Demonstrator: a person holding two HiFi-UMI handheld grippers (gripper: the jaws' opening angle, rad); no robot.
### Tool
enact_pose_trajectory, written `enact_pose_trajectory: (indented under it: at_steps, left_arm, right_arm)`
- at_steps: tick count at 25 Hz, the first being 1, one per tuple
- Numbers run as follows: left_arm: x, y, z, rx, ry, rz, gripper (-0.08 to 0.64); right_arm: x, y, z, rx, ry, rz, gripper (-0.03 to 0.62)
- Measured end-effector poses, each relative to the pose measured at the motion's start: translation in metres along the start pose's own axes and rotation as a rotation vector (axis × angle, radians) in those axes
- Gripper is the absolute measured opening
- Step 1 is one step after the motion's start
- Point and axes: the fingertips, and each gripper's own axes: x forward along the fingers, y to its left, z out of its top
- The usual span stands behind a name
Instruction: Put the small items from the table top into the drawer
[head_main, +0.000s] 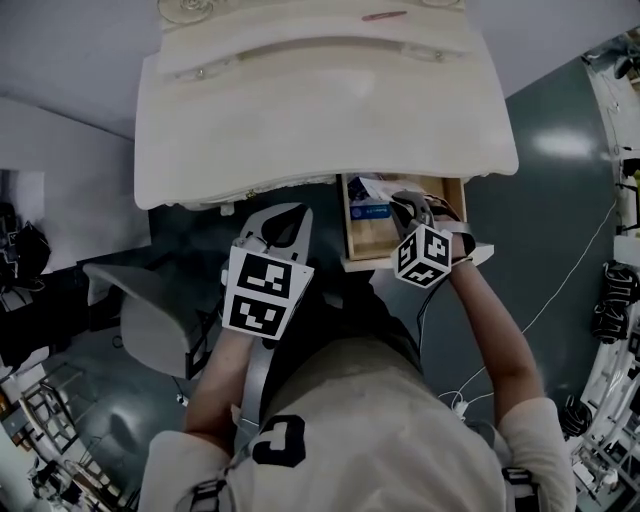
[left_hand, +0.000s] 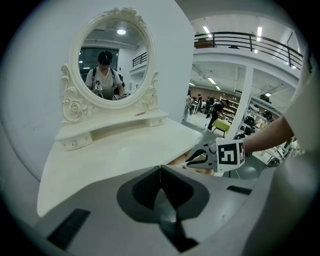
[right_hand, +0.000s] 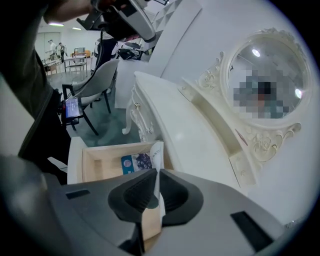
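Only the right gripper view shows the right claw (right_hand: 156, 175) clamped on a thin white packet (right_hand: 155, 152) — drawer (right_hand: 102, 167) at 10 o'clock — the left claw (left_hand: 160, 169) pressed together, empty.

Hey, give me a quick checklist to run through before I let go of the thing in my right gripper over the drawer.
1. Is the drawer open: ok.
2. Is the right gripper shut on the thin white packet: ok.
3. Is the right gripper over the drawer: ok, by the head view.
4. Room beside the blue packet: ok, bare wood shows.
5. Is the left gripper clear of the drawer: ok, shut and empty.
6. All small items gathered: not ok, a thin red item lies on the mirror shelf.
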Motion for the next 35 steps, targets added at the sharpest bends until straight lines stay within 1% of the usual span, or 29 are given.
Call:
enact_pose_trajectory:
  at_steps: [6,13,19,25,32,35]
  left_arm:
    - [-0.003,0.007,-0.009,-0.009,0.017,0.005,0.057]
    - [0.003,0.009,-0.013,-0.017,0.028,-0.003,0.057]
    - [0.004,0.017,-0.021,-0.028,0.045,-0.004,0.057]
    - [0.002,0.021,-0.022,-0.029,0.043,0.0,0.057]
    - [-0.005,0.025,-0.028,-0.016,0.055,0.002,0.057]
    - [-0.009,0.025,-0.029,-0.009,0.054,0.0,0.057]
  right_arm:
    - [0.017,-0.003,-0.003,-0.012,0.023,-0.026,0.043]
    - [0.045,0.001,-0.015,0.004,0.064,-0.006,0.043]
    - [0.058,-0.002,-0.02,0.015,0.098,-0.028,0.043]
    - [0.071,-0.004,-0.024,0.02,0.121,-0.044,0.043]
    - [0.086,0.009,-0.025,0.058,0.137,-0.018,0.043]
    - [0.088,0.014,-0.026,0.106,0.157,0.015,0.045]
